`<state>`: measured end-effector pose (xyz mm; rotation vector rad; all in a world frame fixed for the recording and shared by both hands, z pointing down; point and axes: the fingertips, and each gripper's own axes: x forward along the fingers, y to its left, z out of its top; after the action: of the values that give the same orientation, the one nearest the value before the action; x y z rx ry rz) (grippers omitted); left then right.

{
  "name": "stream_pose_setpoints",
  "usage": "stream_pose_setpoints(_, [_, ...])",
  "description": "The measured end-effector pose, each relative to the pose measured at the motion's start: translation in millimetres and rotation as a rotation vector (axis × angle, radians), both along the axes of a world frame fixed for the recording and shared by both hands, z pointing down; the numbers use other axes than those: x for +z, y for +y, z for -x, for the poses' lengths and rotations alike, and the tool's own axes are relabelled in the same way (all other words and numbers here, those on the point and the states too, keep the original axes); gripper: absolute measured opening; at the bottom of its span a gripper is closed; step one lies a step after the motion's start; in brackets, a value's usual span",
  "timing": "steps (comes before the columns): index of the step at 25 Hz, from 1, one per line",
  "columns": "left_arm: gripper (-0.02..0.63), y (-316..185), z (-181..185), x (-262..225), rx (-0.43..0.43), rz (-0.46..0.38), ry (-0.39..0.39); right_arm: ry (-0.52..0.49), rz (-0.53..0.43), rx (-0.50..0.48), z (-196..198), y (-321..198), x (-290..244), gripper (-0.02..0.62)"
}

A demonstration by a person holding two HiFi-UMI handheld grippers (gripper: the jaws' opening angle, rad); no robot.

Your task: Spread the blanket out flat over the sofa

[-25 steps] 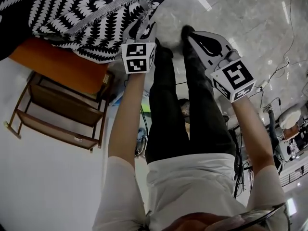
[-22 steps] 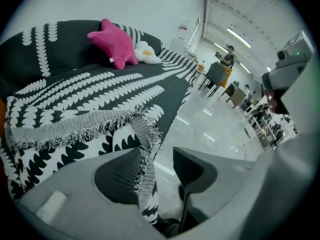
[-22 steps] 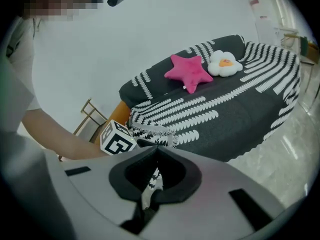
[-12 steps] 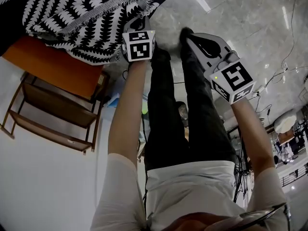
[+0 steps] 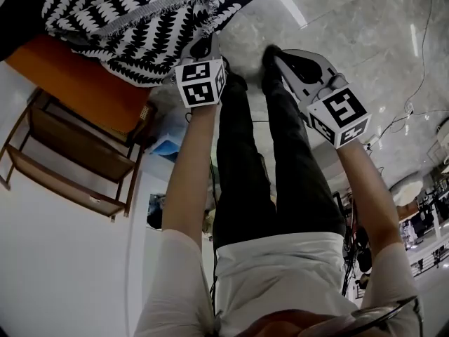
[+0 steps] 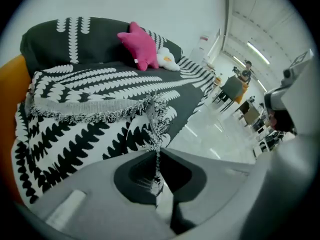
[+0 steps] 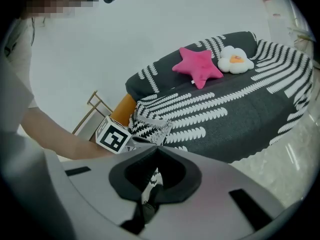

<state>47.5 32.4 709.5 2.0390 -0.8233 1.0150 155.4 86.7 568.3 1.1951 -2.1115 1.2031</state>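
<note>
A black-and-white leaf-patterned blanket (image 5: 126, 20) covers the sofa, and a folded-back flap with a fringed edge lies on it (image 6: 100, 129). My left gripper (image 5: 203, 44) is at the corner of that flap. Its jaws have just been closing, and they are now shut on the fringe (image 6: 157, 151). My right gripper (image 5: 270, 51) hangs to the right above the floor, clear of the blanket. Its tips meet with nothing between them (image 7: 157, 147). The blanket (image 7: 225, 109) reaches along the seat and up the backrest.
The sofa's orange arm (image 5: 77, 83) shows beside the blanket. A pink star cushion (image 6: 140, 46) and a white cushion (image 6: 165, 59) lie at the seat's far end. A wooden side rack (image 5: 63, 160) stands by the sofa arm. The person's legs (image 5: 238, 153) stand on glossy floor.
The left gripper has shifted a little at the blanket's fringed corner, and its jaws have closed on the fringe. The right gripper has hardly moved.
</note>
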Motion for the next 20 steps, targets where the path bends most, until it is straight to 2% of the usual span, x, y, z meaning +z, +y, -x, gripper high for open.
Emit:
stream_pose_setpoints(9, [0.023,20.9,50.9,-31.3,-0.165,-0.058,0.036,0.003,-0.019,-0.122,38.4,2.6,-11.0,0.005])
stream_pose_setpoints(20, [0.023,70.5,140.7,-38.5,-0.388,-0.043,0.073,0.000,-0.005,-0.259,107.1,23.4,-10.5,0.005])
